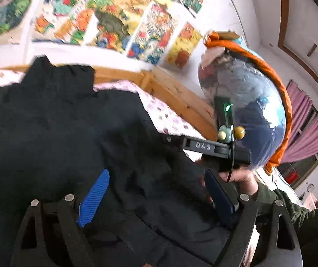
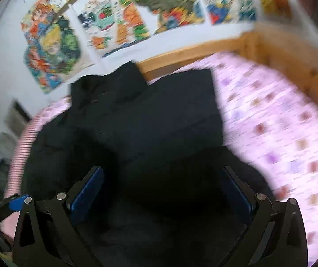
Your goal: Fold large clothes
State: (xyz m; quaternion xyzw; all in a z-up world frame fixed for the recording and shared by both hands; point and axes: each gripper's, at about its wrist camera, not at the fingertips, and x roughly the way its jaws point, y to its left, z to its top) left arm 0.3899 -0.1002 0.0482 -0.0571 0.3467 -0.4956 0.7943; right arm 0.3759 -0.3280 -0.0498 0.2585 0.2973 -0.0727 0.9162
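Both left tongs (image 1: 156, 197) and right tongs (image 2: 162, 191) spread wide over black coat (image 2: 141, 115), gripping nothing.

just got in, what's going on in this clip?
A person holding a two-finger gripper in each hand is folding a large black padded jacket spread on a pink patterned bedsheet in a wooden bed frame. Both the left gripper and the right gripper are open above the jacket, gripping nothing. The right-wrist view is motion-blurred.
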